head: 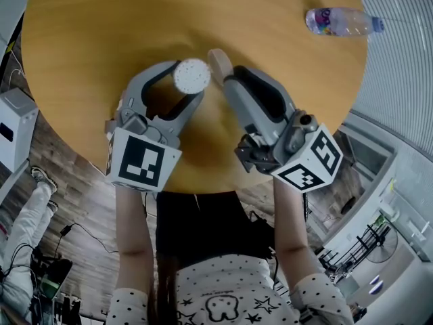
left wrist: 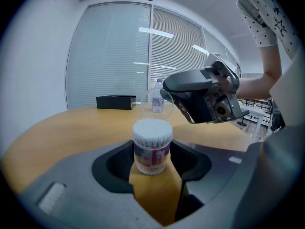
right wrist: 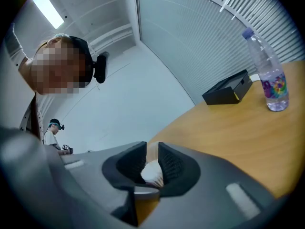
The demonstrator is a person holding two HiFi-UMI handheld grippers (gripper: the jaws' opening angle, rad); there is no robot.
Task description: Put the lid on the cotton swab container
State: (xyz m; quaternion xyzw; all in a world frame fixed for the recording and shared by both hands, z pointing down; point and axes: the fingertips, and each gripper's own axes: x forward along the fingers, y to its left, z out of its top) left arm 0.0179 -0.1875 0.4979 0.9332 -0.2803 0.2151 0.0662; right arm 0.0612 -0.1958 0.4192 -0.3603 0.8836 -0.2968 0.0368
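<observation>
Head view: the left tool (head: 189,80) clamps the open cotton swab container (head: 192,74), which stands upright on the desk (head: 101,32). Just to its right, not touching, the right tool (head: 222,72) pinches the clear lid (head: 217,61). The lid is probably light, thin and slippery, so a gentle hold at the rim suits it.

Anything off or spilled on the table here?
Nothing stands out. Cotton swab container stands upright in the left gripper, swabs all inside; right gripper holds the lid beside it; water bottle upright.
</observation>
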